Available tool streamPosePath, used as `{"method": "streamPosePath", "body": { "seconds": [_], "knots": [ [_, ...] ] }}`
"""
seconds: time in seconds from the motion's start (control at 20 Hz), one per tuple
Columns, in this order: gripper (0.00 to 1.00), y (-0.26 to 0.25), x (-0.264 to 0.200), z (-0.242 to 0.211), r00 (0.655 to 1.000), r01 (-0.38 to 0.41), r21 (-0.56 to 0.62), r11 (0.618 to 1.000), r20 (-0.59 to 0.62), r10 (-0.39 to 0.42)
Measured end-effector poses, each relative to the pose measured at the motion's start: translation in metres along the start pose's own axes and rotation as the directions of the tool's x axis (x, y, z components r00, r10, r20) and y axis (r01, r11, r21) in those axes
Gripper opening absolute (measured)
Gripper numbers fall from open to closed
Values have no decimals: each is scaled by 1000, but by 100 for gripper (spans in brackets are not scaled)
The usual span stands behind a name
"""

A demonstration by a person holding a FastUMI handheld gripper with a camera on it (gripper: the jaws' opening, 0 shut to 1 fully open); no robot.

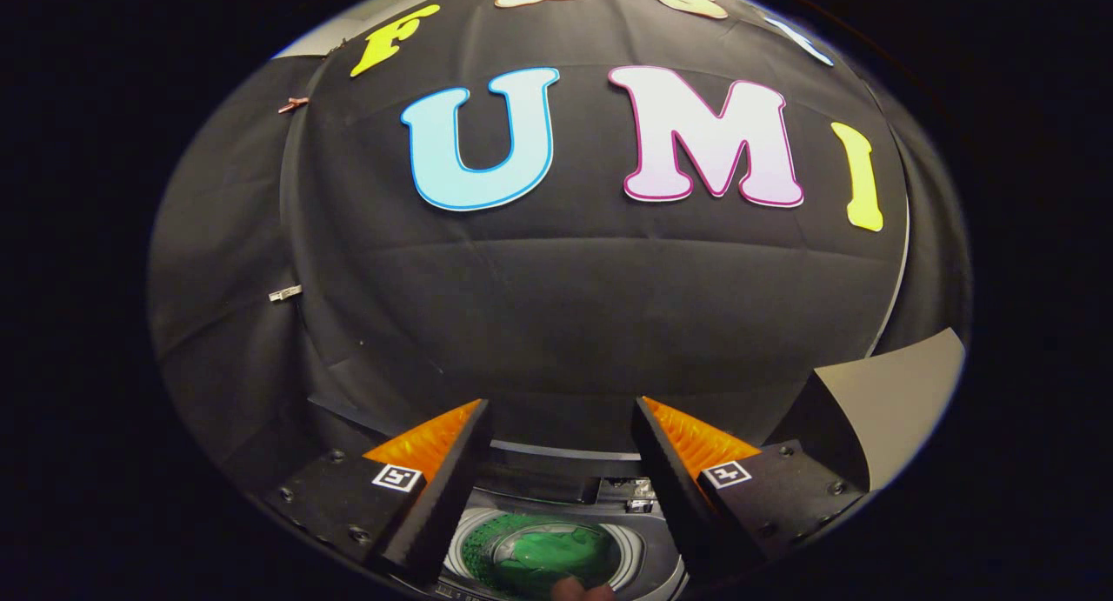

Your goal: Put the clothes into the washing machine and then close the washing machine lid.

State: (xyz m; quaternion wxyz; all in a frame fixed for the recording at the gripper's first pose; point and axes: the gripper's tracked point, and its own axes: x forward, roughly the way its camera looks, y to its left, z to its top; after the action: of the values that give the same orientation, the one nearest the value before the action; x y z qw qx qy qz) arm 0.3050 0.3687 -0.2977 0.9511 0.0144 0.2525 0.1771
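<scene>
The hand-held gripper point(561, 436) is spread wide, pinching nothing; below, between its fingers, green clothes point(539, 553) lie inside the washer point(635, 553).

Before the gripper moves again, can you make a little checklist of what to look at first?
1. Green clothes in the washing machine drum: ok, they lie inside.
2. Gripper let go: ok, fingers spread, nothing between them.
3. Drum opening uncovered: ok, so the closing step is left.
4. Lid's place: cannot tell.
5. Something small at the drum's near edge, maybe fingertips: cannot tell; check before closing.
</scene>
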Motion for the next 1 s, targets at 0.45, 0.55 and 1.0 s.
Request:
{"method": "streamPosePath", "body": {
  "seconds": [0.45, 0.55, 1.0],
  "knots": [
    [100, 4, -23, -16, 1000, -22, -10, 1000, 21, 22],
    [100, 5, -30, -21, 999, -24, -10, 1000, 25, 25],
    [100, 3, -68, -92, 999, -1, -18, 1000, -49, 0]
  ]
}}
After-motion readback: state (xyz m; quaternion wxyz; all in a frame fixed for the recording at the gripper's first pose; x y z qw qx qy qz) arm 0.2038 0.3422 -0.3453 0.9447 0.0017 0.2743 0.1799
